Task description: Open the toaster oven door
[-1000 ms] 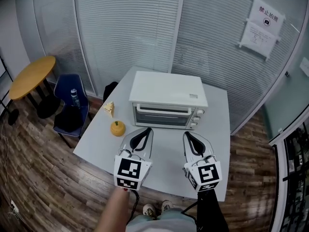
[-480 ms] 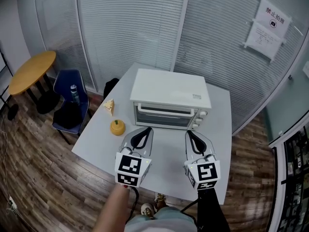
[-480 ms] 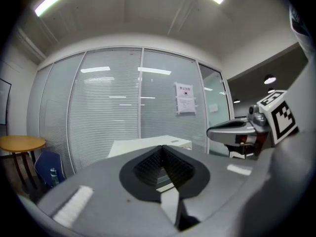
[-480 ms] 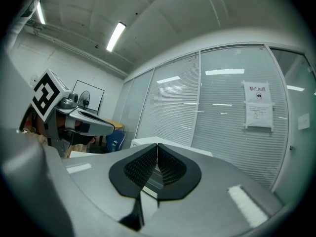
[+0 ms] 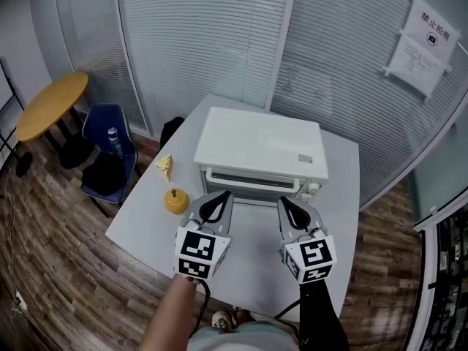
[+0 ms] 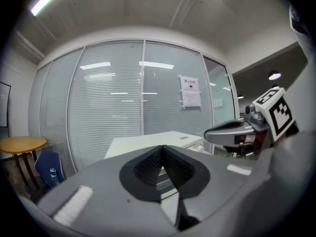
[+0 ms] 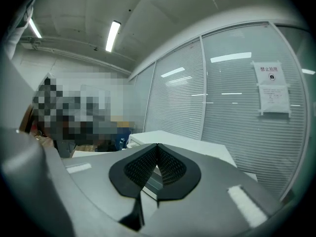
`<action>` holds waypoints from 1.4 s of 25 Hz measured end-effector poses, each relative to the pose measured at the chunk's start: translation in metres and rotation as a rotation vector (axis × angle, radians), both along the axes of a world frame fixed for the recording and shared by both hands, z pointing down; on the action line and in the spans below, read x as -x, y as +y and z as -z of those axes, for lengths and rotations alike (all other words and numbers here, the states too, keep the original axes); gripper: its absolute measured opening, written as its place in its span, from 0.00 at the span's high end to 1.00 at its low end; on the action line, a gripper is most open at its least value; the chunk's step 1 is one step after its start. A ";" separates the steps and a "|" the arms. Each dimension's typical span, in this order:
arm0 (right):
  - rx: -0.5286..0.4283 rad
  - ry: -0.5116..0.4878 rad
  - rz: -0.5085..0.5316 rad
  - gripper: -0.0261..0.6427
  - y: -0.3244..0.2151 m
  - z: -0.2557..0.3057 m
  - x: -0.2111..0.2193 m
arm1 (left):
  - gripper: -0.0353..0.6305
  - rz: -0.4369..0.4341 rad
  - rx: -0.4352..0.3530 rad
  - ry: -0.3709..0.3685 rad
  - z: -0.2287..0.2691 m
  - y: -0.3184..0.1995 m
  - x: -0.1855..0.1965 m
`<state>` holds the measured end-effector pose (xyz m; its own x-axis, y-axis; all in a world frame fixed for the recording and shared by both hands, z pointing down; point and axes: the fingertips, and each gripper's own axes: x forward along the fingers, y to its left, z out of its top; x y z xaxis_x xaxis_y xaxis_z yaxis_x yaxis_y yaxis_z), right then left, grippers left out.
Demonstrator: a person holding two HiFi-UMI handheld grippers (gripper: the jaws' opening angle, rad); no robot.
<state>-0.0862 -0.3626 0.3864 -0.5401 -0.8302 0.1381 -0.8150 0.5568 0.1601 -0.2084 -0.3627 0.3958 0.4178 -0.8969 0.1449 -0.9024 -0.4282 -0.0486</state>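
Barely started tbh. White boxy toaster oven sitting toward the far edge of the pale grey square table, glass door facing the near edge and shut flush, no gap visible. So nothing done on the actual opening yet.

Grey two-jaw left gripper w/ tips pressed together, nothing pinched btwn them. Same for the grey right gripper, closed up on nothing. Both hovering just in front of the door, near it but not touching afaict.

Left to do: spread one set of jaws, get onto the handle along the door's top edge, pull out and down. Basically the whole job.

Also by the table's left edge: small orange toy fruit and yellow cheese-like wedge, prob clear of the door's swing imo.
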 end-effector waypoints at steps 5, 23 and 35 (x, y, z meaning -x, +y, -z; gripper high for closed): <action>0.052 0.016 0.000 0.96 -0.037 -0.020 -0.004 | 0.86 0.014 0.053 -0.037 -0.021 -0.030 -0.001; 0.231 0.067 -0.036 0.96 -0.102 -0.081 -0.016 | 0.86 0.049 0.218 -0.066 -0.082 -0.096 -0.013; 0.231 0.042 -0.024 0.96 -0.100 -0.083 -0.017 | 0.86 0.110 0.194 -0.038 -0.083 -0.104 -0.027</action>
